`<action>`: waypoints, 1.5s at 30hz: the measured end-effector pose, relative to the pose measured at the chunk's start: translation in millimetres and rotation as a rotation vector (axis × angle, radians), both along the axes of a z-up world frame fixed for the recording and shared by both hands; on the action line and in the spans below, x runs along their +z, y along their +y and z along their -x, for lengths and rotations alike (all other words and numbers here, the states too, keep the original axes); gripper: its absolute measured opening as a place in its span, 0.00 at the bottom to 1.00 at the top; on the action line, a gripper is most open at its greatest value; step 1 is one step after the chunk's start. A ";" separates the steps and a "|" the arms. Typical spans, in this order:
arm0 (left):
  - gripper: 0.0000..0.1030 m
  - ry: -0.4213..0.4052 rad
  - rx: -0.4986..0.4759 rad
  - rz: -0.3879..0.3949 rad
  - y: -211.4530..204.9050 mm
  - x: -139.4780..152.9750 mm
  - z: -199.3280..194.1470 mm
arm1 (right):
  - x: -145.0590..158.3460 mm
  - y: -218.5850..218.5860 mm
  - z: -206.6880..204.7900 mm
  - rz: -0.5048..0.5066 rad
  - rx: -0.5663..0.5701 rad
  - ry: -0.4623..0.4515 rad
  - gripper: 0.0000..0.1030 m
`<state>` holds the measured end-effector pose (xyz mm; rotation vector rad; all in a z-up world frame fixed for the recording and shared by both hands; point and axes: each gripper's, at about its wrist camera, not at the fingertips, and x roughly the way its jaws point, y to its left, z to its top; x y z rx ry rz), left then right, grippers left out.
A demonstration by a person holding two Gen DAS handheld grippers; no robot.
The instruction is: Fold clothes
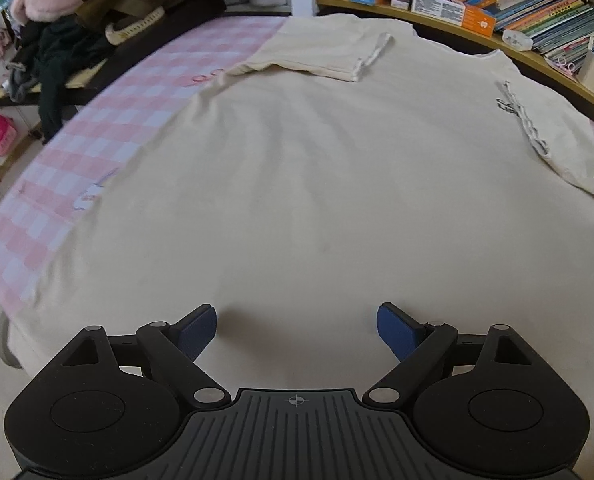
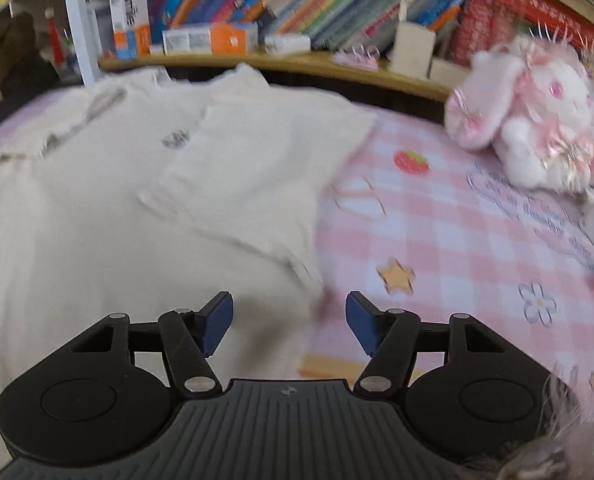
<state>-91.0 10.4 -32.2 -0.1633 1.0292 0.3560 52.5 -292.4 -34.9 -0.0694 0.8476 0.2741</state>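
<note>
Garment: a cream T-shirt (image 1: 297,168) lies spread flat on a pink-and-white checked sheet (image 1: 97,128), collar end far from both cameras, hem end near them.
Sleeves: both are folded inward onto the body; the left sleeve (image 1: 321,56) lies across the far left part, the right sleeve (image 2: 257,168) across the right side, next to a small dark print (image 2: 175,139) on the chest.
Left gripper: the left gripper (image 1: 297,334) has its jaws spread wide and grips nothing; its blue pads (image 1: 197,332) sit just above the shirt's near part, with cloth showing in the whole gap between them.
Shirt relative to left gripper: the fabric stretches ahead and to both sides; the shirt's left edge and the bare sheet are off to the left.
Right gripper: the right gripper (image 2: 289,322) is also wide open and empty.
Shirt relative to right gripper: the shirt's right edge runs through the gap, so the left pad is over cloth and the right pad over checked sheet. The view is blurred.
Surroundings: a pink plush rabbit (image 2: 537,112) sits on the sheet at far right, well apart from the shirt; a shelf of books (image 1: 517,4) runs behind the bed.
</note>
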 end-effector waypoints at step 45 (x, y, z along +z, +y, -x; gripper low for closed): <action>0.87 -0.035 0.081 -0.008 -1.7 10.2 46.0 | 1.2 -41.2 22.9 -0.021 -0.041 -0.013 0.23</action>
